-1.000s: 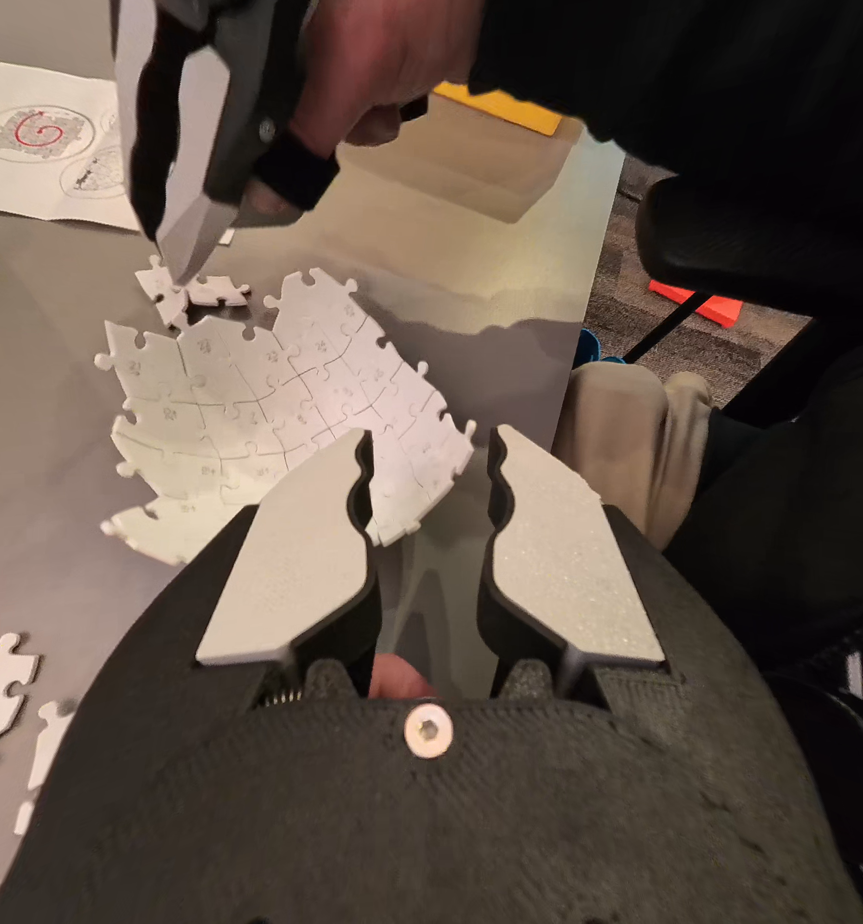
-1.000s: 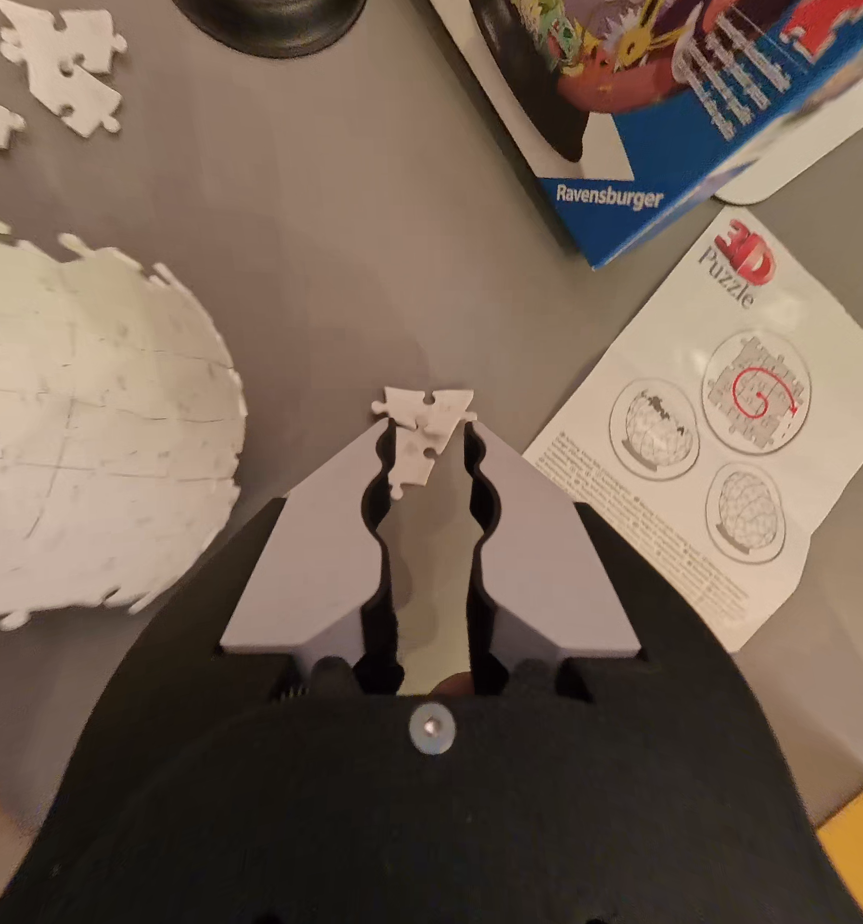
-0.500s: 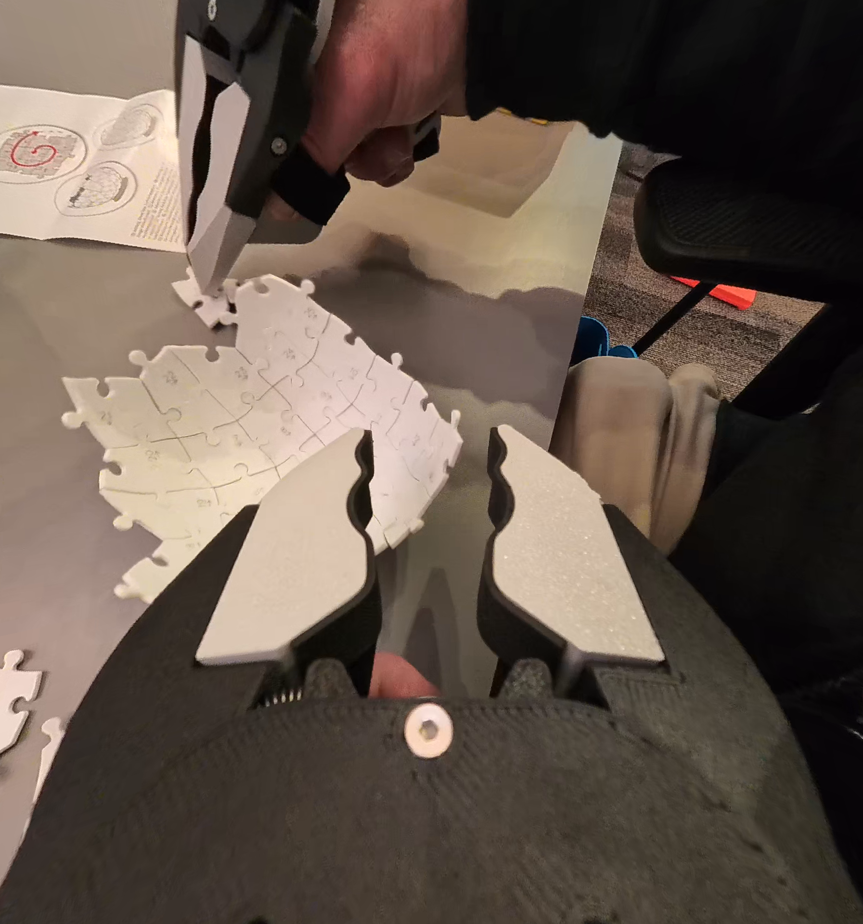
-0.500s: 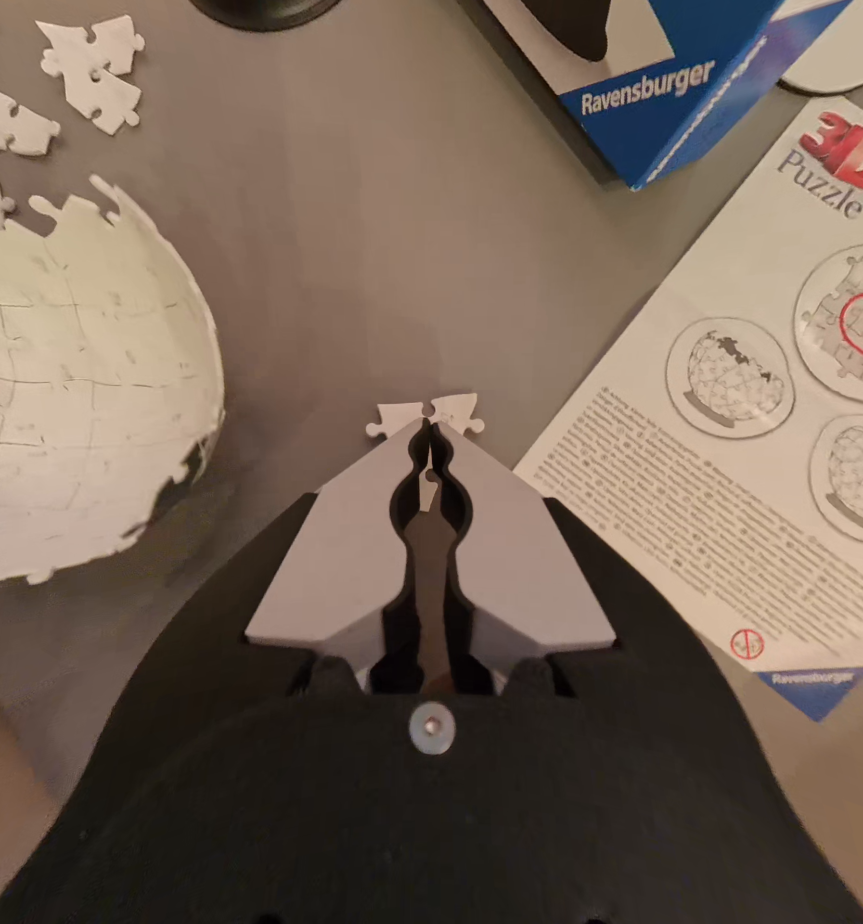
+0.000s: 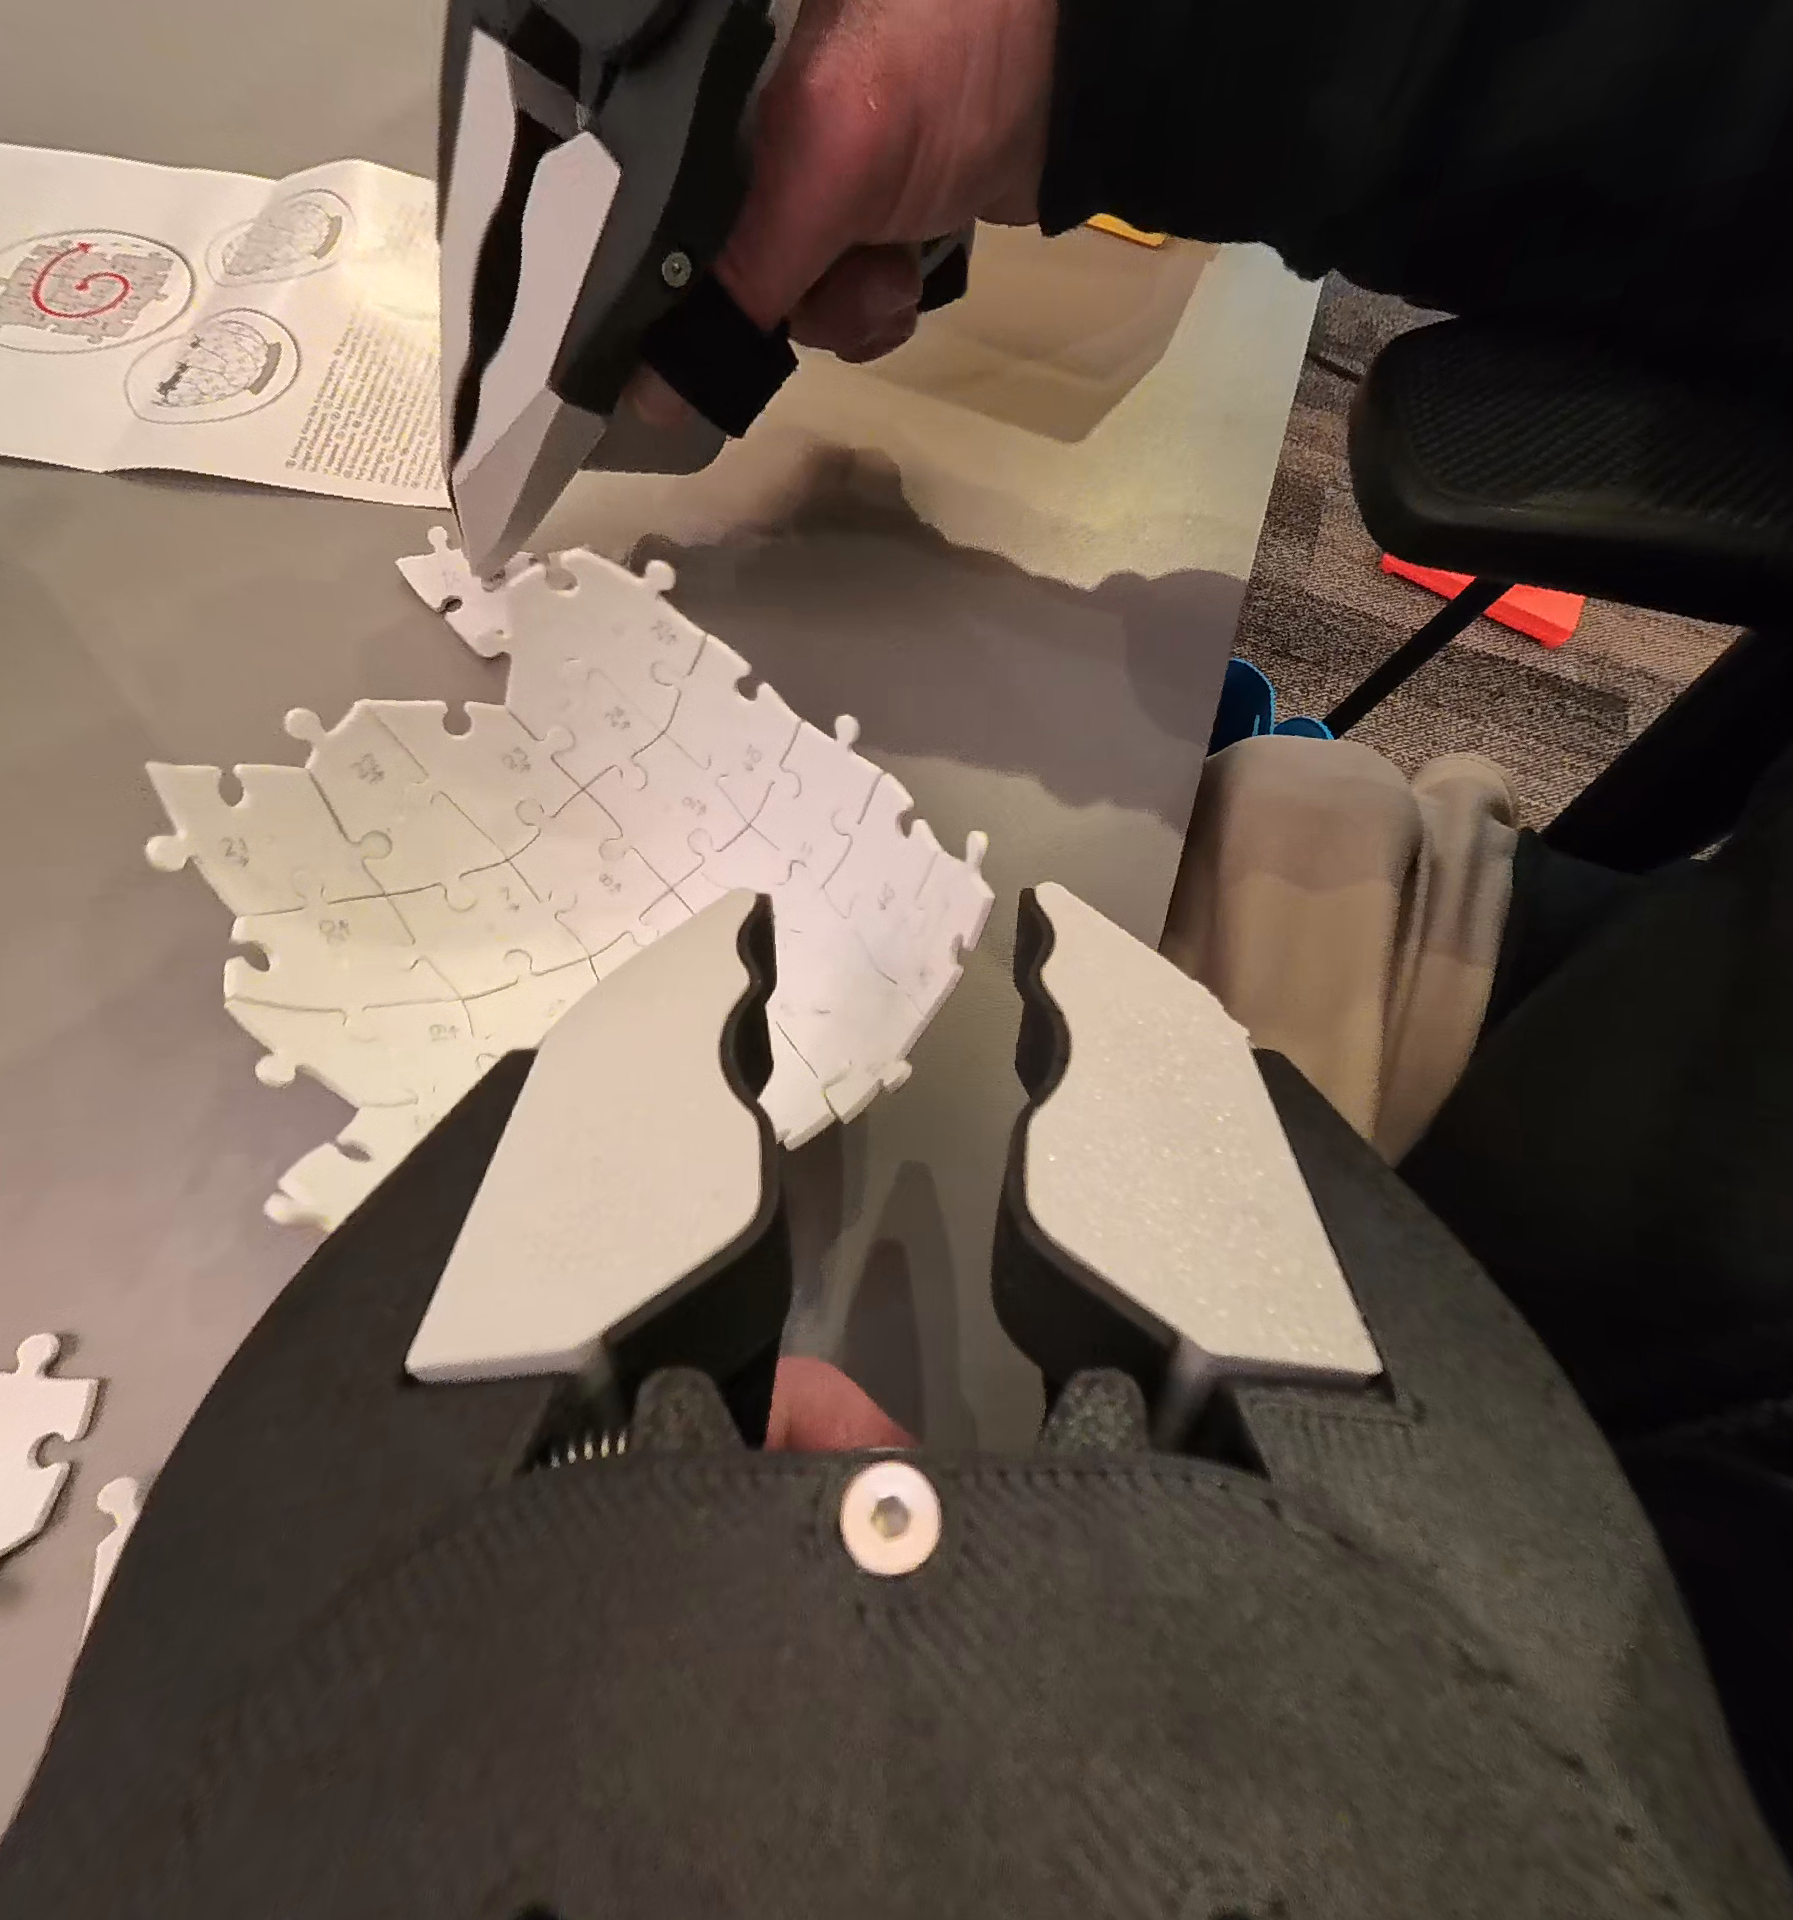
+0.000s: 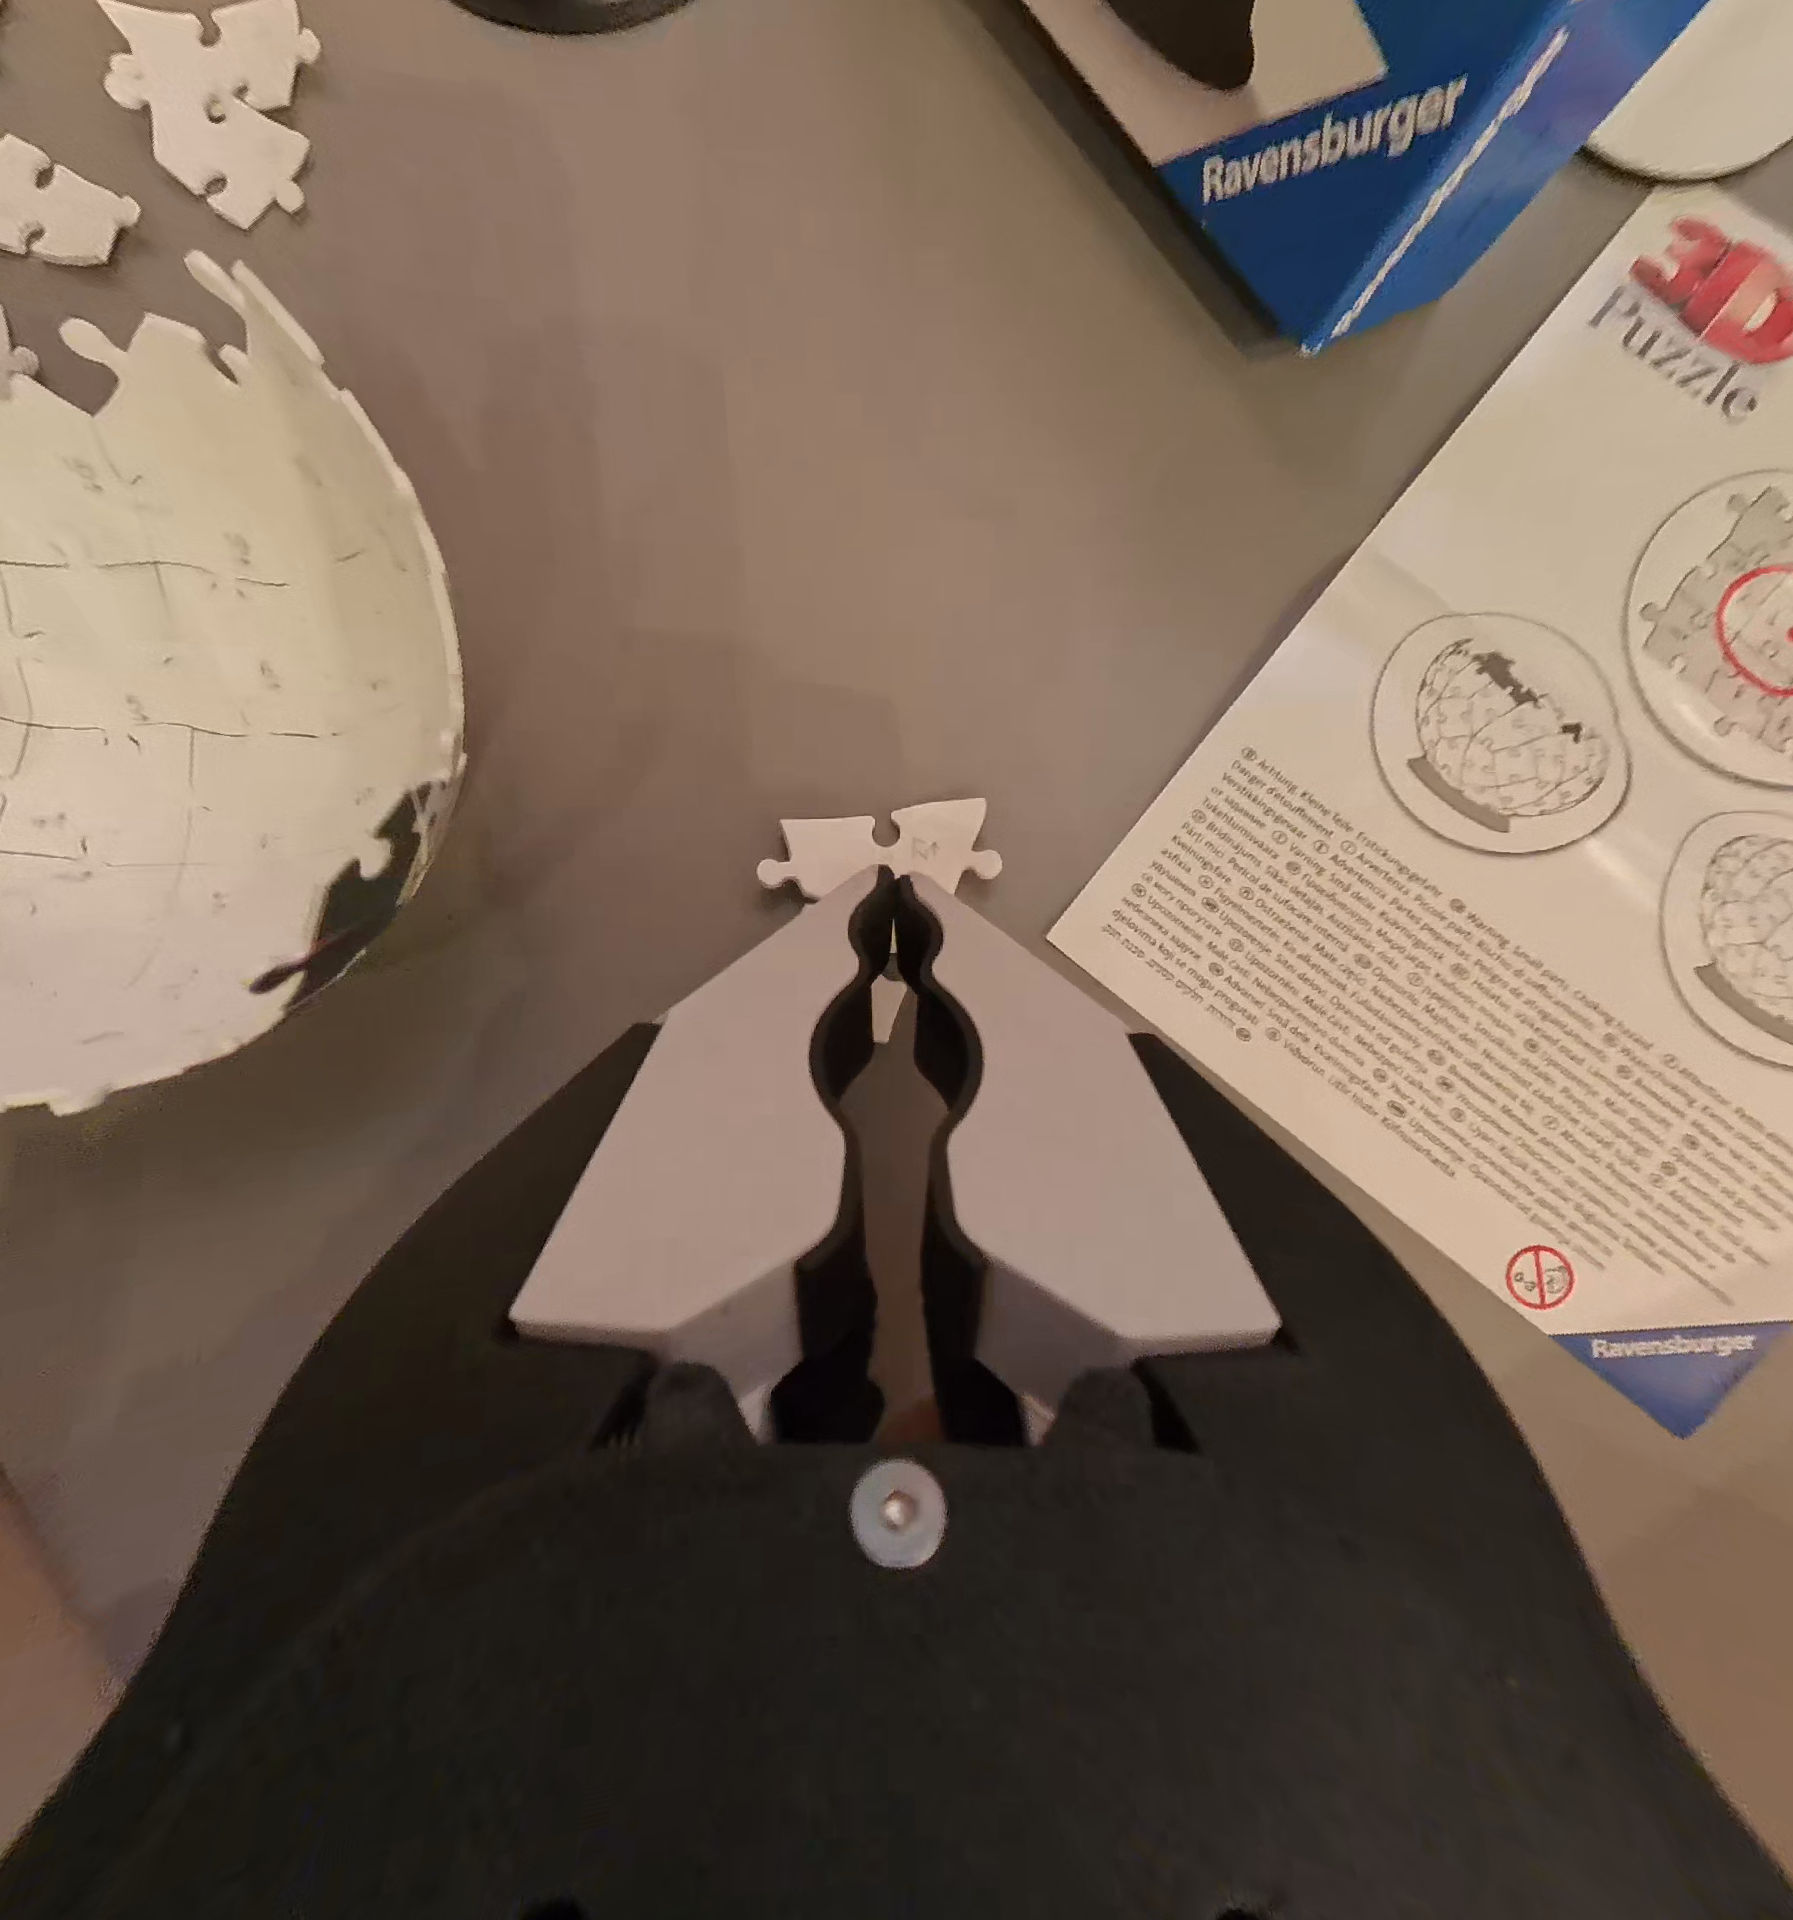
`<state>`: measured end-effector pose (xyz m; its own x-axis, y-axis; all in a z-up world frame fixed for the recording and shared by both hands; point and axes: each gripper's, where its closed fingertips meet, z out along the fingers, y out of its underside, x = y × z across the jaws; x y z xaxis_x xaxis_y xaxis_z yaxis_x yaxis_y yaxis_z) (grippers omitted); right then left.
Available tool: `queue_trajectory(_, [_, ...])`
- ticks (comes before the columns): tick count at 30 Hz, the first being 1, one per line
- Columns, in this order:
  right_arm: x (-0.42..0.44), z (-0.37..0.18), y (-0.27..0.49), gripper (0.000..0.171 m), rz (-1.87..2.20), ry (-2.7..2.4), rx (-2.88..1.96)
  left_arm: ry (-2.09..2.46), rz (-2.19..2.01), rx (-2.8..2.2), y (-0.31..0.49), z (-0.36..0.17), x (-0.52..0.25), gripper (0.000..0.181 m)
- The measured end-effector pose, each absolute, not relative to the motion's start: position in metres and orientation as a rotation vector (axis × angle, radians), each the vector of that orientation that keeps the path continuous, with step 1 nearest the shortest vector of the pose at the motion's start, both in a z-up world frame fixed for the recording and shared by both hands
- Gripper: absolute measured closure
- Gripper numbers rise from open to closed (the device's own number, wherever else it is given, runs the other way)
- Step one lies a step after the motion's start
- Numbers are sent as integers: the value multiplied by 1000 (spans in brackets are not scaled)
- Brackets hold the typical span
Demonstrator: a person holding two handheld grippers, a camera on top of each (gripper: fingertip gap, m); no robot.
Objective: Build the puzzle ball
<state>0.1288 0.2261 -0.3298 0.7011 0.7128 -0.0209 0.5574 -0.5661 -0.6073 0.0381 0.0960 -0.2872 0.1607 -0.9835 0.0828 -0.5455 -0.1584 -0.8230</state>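
Grey table: right hand-held gripper pinching white puzzle piece; left hand-held gripper agape, w/ nothing.

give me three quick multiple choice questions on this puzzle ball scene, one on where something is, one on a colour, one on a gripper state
1. Where does the instruction sheet lie in the right wrist view?
A. right of the right gripper
B. under the part-built ball
C. inside the box

2. What colour is the puzzle box?
A. green
B. blue
C. yellow

3. How is the right gripper?
A. wide open, nothing in it
B. out of sight
C. shut on a joined pair of white pieces

Answers: 1 A, the sheet lies flat on the table to its right. 2 B, its sides are blue. 3 C, the fingertips pinch the joined pair of white pieces, while the left gripper is open near the part-built ball.
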Motion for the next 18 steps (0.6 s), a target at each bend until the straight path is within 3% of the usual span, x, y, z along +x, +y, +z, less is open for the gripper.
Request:
queue_trajectory(9, [131, -333, 220, 171, 487, -905, -2271, 1471, -853, -1786, 94, -289, 38, 137])
queue_trajectory(18, [132, -334, 193, 171, 411, -1174, -2279, 1472, -827, -1791, 97, -290, 37, 137])
